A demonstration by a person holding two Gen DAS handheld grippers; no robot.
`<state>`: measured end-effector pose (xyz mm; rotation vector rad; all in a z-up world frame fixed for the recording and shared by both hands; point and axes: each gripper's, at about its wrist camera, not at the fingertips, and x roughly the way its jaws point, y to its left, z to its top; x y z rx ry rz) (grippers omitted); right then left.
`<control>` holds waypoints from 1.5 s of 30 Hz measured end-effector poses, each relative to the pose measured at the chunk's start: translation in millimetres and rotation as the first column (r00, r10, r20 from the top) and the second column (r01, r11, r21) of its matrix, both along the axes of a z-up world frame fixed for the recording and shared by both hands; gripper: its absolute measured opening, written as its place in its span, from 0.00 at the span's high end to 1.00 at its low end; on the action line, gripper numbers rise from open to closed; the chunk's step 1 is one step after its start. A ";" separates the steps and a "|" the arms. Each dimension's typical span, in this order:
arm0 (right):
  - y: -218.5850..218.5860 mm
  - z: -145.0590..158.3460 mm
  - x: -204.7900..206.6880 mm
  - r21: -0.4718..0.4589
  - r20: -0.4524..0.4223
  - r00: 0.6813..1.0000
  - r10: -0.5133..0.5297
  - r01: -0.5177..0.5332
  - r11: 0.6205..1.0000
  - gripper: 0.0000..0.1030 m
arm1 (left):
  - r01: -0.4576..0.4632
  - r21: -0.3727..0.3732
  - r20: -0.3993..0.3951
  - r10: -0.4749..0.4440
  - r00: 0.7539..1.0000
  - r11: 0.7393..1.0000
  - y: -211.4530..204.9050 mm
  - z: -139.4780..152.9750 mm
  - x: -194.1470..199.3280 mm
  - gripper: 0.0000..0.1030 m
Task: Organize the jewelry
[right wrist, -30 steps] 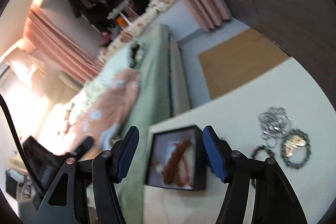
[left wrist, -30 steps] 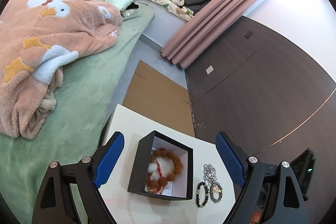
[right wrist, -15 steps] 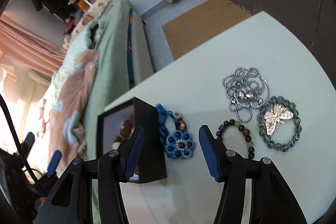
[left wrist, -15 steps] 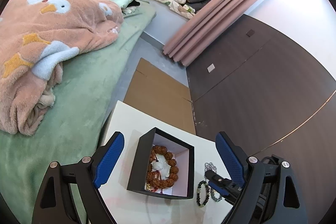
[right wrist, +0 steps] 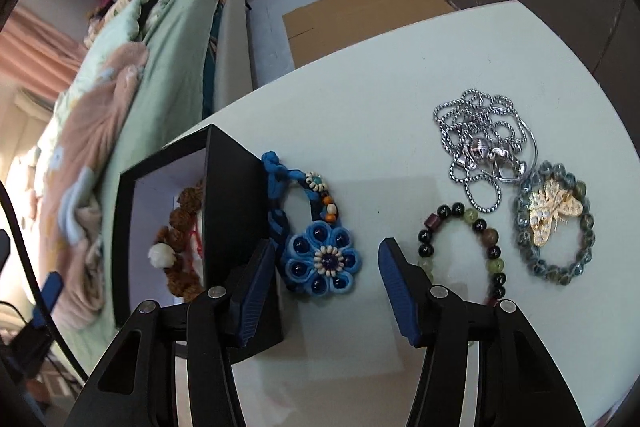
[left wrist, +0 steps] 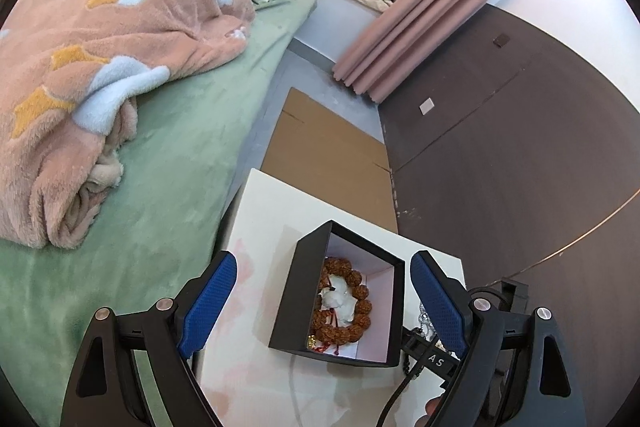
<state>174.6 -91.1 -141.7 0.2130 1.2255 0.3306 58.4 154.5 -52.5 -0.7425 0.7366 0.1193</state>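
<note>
Blue flower bracelet (right wrist: 318,233) touches the black box (right wrist: 234,211) wall; both grippers' jaws apart, holding nothing.

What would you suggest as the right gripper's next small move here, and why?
Probably lower the right gripper and close on the blue flower piece. Its jaws are open and empty with the flower just ahead between them, beside the black box, where a brown bead bracelet already lies.

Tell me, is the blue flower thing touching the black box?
Touching. In the right wrist view the blue flower ornament has its braided cord pressed against the black box wall, with no table showing between them.
</note>
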 end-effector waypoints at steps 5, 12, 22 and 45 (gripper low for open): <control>-2.4 1.8 -2.4 -0.047 0.005 1.000 0.015 -0.015 0.999 0.67 | 0.001 0.010 -0.016 -0.001 1.000 1.000 -1.6 -3.1 1.1 0.14; -43.5 6.6 -2.9 0.142 -0.030 0.998 -0.053 0.056 0.988 0.73 | -0.003 0.020 -0.020 0.004 1.000 1.000 -5.8 -3.9 1.8 0.14; -66.9 54.4 -20.5 0.424 0.143 0.987 -0.077 0.009 0.906 0.73 | 0.001 0.023 -0.011 0.000 1.000 1.000 -8.0 -2.0 1.0 0.14; -114.6 70.0 -33.8 0.389 0.162 0.983 -0.090 0.021 0.921 0.35 | 0.123 0.061 0.049 -0.126 0.991 0.991 -58.9 10.6 11.6 0.14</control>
